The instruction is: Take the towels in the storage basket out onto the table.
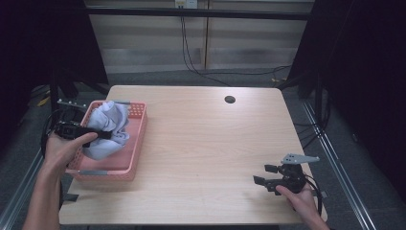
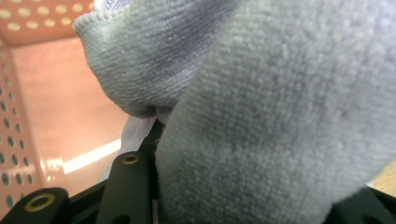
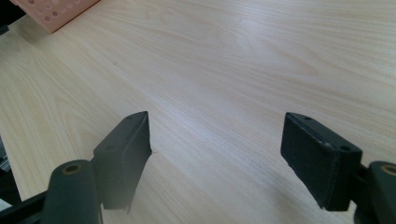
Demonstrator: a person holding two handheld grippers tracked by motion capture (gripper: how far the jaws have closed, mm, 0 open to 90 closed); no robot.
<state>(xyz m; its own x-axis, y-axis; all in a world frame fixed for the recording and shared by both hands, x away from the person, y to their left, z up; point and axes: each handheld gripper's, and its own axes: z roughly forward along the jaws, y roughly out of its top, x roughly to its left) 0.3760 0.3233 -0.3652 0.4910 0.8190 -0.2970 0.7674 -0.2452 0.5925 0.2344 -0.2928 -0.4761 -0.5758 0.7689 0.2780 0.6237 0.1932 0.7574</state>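
Note:
A light grey-blue cloth [image 1: 111, 129] lies bunched in a pink perforated basket [image 1: 136, 143] at the table's left side. My left gripper [image 1: 105, 135] reaches into the basket from the left, with its jaws against the cloth. In the left gripper view the cloth [image 2: 261, 102] bulges between my left gripper's [image 2: 247, 191] jaws, which stand wide apart, and it hides most of the right jaw. The basket's wall [image 2: 18, 121] is at the left. My right gripper [image 1: 261, 175] rests near the table's front right corner. It is open [image 3: 217, 154] over bare wood.
The light wooden table [image 1: 206, 139] has a round cable hole [image 1: 230, 99] at the back. A corner of the pink basket [image 3: 56, 11] appears in the right gripper view. Dark floor, cables and black frames surround the table.

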